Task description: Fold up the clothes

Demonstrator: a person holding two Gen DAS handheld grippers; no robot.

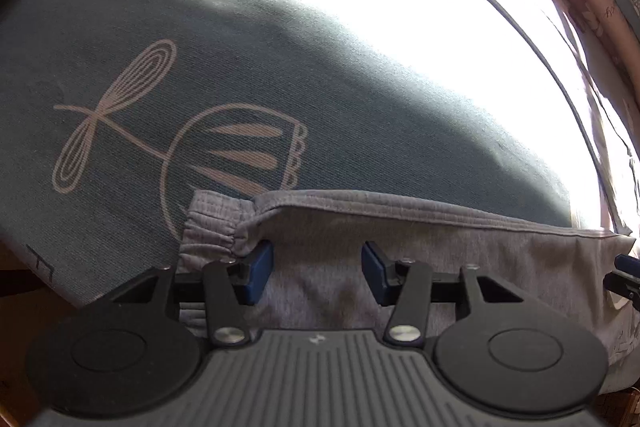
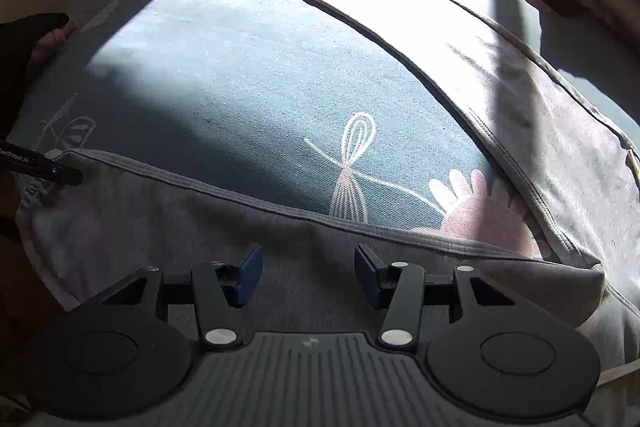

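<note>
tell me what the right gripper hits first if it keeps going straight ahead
Probably the stitched hem of the grey knit trousers under the open right gripper, then the teal patterned cloth. Depth is unclear.

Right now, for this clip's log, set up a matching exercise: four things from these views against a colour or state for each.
Things:
1. left gripper
2. grey garment
3. tablecloth
4. finger pads

States:
A. blue
B. teal, printed with whisks
C. open over the cloth
D. lying with its hemmed edge across the table

Pairs: 1-C, 2-D, 3-B, 4-A
</note>
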